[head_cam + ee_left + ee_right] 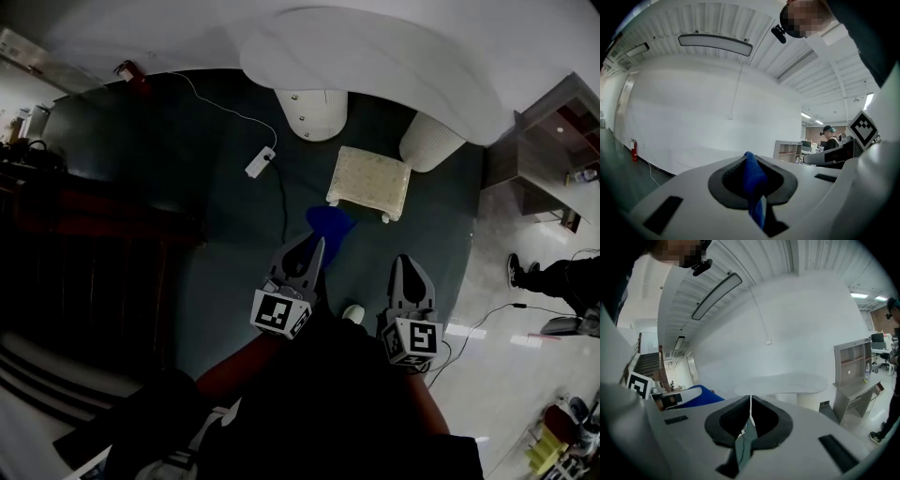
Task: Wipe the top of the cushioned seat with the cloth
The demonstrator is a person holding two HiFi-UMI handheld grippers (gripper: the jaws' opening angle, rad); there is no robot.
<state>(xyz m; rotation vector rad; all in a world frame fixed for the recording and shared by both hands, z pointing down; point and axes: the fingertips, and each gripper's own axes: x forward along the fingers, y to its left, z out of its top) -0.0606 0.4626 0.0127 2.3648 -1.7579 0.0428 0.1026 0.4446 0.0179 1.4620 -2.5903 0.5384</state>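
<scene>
The cushioned seat [368, 181] is a small cream stool on the dark carpet, in front of me and a little right in the head view. My left gripper [318, 247] is held over the carpet short of the seat, shut on a blue cloth [328, 225] that hangs from its tips toward the seat's near left corner. In the left gripper view the blue cloth [752, 185] is pinched between the closed jaws of the left gripper [749, 157]. My right gripper [401, 263] hovers nearer me, to the right. It is shut and holds nothing, as the right gripper [750, 398] view shows.
A white table [375, 56] on two ribbed pedestals [312, 112] stands just behind the seat. A power strip [261, 162] with cable lies on the carpet to the left. A shelf unit [553, 150] and a person's legs [553, 277] are at right. Dark furniture [84, 225] fills the left.
</scene>
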